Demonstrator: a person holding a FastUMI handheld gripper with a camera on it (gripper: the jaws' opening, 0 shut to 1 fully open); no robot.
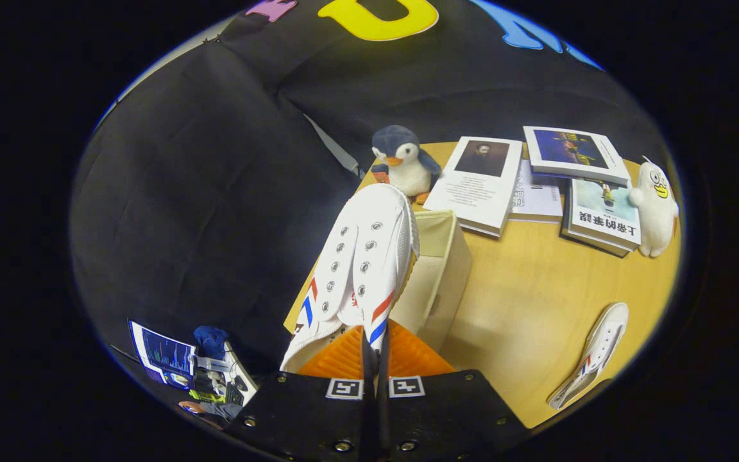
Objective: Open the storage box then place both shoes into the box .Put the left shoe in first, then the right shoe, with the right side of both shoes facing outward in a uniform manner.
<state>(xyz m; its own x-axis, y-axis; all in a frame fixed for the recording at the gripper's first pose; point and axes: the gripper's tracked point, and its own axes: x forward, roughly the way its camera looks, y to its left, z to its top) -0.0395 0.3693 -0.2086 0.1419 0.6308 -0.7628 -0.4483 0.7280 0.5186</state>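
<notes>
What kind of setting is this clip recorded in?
Likely a staged recording booth: a wooden table backed by black cloth, set with books, a plush penguin and an open storage box. The gripper holds a white shoe.

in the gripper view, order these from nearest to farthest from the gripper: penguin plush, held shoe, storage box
1. Held shoe: gripped between the fingers of the gripper, toe pointing away.
2. Storage box: open, just ahead of the fingers, under and right of the shoe.
3. Penguin plush: beyond the box, by the booth wall.
</notes>
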